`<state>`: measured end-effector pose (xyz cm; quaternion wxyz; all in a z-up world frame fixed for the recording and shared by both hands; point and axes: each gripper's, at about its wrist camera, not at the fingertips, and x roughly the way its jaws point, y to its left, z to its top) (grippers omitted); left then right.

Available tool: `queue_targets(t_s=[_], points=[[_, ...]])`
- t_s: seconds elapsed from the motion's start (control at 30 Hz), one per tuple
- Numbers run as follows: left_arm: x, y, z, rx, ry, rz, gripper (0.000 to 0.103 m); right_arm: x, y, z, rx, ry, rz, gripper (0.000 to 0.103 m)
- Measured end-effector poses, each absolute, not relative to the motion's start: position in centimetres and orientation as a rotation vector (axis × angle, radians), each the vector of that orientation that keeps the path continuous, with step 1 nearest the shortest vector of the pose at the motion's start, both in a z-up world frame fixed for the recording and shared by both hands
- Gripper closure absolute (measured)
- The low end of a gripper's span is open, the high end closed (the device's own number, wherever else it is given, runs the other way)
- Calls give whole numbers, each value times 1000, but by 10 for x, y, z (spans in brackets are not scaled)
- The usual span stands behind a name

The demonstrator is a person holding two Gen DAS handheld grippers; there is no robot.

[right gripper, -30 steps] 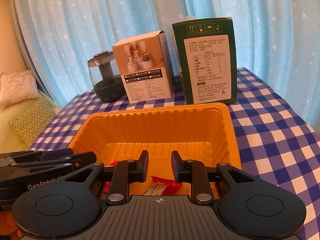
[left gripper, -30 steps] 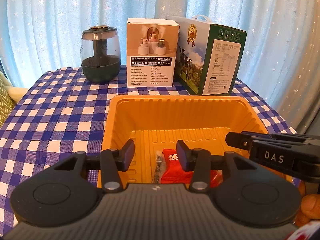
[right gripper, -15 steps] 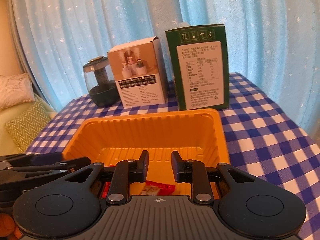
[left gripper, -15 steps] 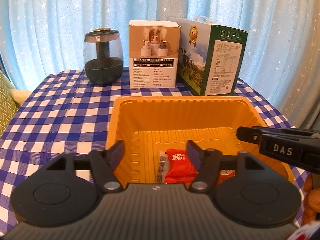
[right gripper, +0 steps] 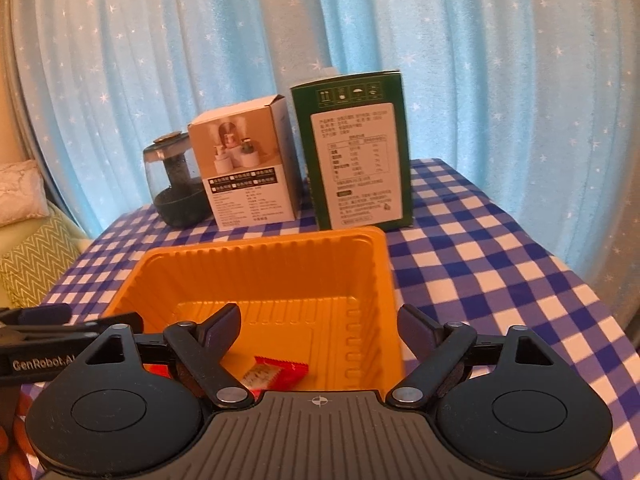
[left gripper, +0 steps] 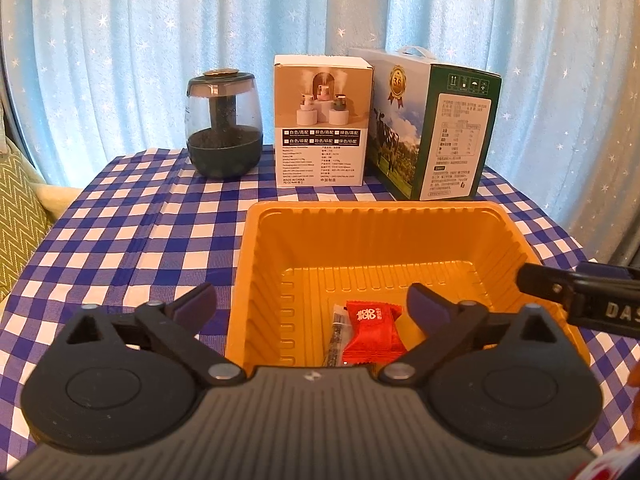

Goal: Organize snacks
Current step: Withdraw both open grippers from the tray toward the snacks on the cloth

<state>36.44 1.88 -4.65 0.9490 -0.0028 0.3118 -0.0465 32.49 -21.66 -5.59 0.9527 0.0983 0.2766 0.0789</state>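
Both grippers, left gripper [left gripper: 310, 308] and right gripper [right gripper: 318, 326], have just been opening wide, nothing between; "DAS" and "GenRobot.AI" printed; ribbed orange plastic tray [left gripper: 256, 264] holds red crinkly snack packet [left gripper: 372, 334].

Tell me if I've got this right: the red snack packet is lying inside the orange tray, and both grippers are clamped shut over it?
Not quite. The red snack packet does lie inside the orange tray, but both grippers stand open. The left gripper and right gripper have just been opening, nothing pinched between their fingers, as each wrist view shows.
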Motion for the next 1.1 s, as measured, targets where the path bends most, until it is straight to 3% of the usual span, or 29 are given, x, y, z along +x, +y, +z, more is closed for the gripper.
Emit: queue_targets(t_s=[0.63, 1.1], points=[[267, 16, -38, -54, 604, -75, 0, 254, -254, -51, 239, 594, 98, 15], [177, 19, -65, -29, 656, -68, 0, 162, -291, -94, 265, 659, 76, 15]])
